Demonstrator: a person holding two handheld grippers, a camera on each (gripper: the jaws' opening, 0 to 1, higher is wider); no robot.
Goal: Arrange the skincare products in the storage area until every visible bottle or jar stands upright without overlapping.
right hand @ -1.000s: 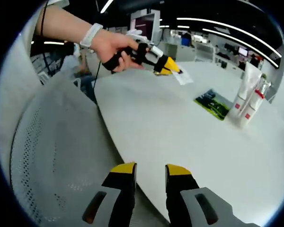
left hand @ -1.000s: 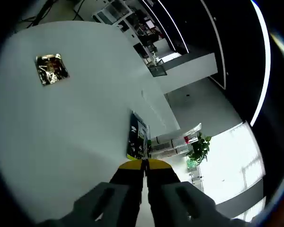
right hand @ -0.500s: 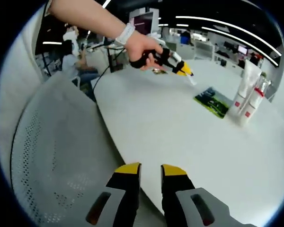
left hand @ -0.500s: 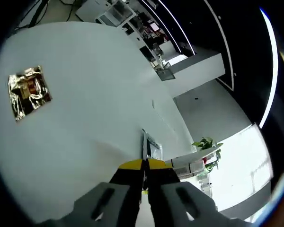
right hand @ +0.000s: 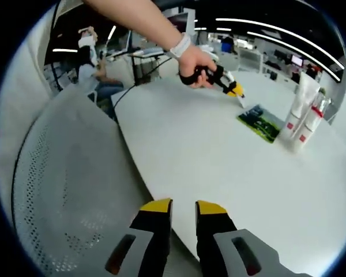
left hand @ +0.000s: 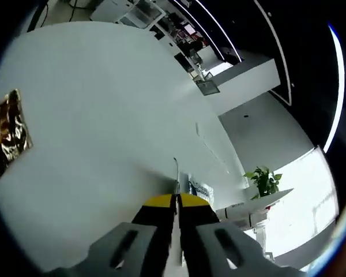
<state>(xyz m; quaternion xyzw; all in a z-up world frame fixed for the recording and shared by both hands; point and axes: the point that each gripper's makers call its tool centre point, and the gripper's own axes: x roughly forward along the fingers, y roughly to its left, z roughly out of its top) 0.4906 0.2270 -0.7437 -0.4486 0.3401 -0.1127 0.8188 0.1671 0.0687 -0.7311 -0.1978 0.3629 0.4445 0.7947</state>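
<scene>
Left gripper [left hand: 174, 203]: jaws pressed together, a thin white sliver caught between the tips, apparently a slip of paper or sachet, though too small to name. Ahead of its tips and slightly right lies a flat dark packet [left hand: 199, 189] on the white bench [left hand: 104, 115], with the tubes [left hand: 242, 212] just beyond it, lying sideways in this rolled view. A gold foil sachet [left hand: 6, 138] sits well off to the gripper's left. In the right gripper view the left gripper [right hand: 235, 90] hangs just above the near edge of the packet [right hand: 259, 122]; two white tubes with red bands [right hand: 300, 115] stand upright, touching or nearly so, beside the packet's far end. Right gripper [right hand: 180, 209]: jaws narrowly parted, empty, parked at the bench's near edge over a perforated grey chair [right hand: 63, 190], well short of the products. Judgement: the step in hand is the left gripper working at the packet. To do it well, come in low at the packet's free near edge, away from the tubes, to avoid toppling them. Bring the right gripper forward to steady the tubes if needed. If the sliver is being placed, set it clear of packet and tubes so nothing overlaps.
</scene>
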